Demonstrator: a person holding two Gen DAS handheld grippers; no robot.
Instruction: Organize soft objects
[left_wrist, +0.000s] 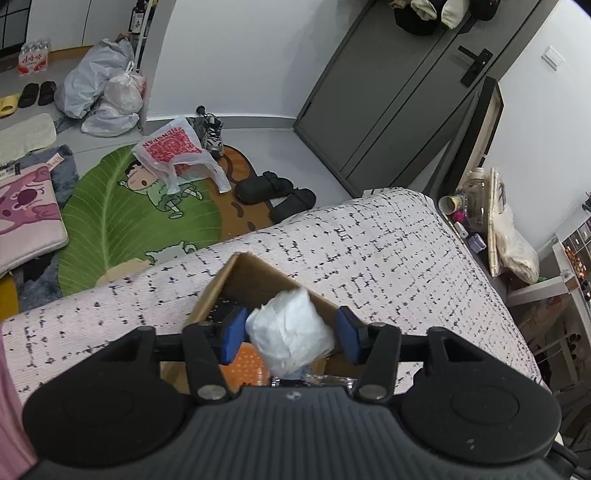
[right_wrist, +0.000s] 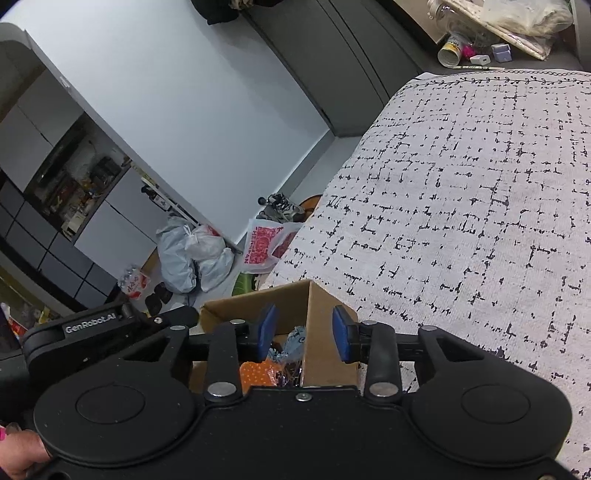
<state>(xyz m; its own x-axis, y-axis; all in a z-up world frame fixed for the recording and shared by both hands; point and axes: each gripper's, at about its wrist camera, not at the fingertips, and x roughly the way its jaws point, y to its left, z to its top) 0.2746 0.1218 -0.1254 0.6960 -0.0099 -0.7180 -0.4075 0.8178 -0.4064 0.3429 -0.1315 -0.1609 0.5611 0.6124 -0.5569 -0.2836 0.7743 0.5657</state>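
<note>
A brown cardboard box (left_wrist: 255, 280) stands on the bed's white black-flecked cover (left_wrist: 388, 251). My left gripper (left_wrist: 290, 334) holds a crumpled white soft bundle (left_wrist: 291, 332) between its blue pads, just above the box opening. An orange dotted item (left_wrist: 247, 365) lies inside the box. In the right wrist view my right gripper (right_wrist: 304, 330) is open and empty, its blue pads straddling the box's near corner wall (right_wrist: 325, 332). Inside the box I see the orange dotted item (right_wrist: 258, 373) and a pale blue patterned piece (right_wrist: 293, 341). The left gripper's body (right_wrist: 92, 325) shows at the left.
The bed cover (right_wrist: 461, 221) stretches right of the box. On the floor lie a green leaf rug (left_wrist: 122, 214), a red-and-white plastic bag (left_wrist: 173, 147), grey bags (left_wrist: 99, 81), shoes (left_wrist: 212, 134) and black slippers (left_wrist: 273, 192). A cluttered nightstand (left_wrist: 476, 221) stands at the bed's far corner beside a grey door (left_wrist: 388, 92).
</note>
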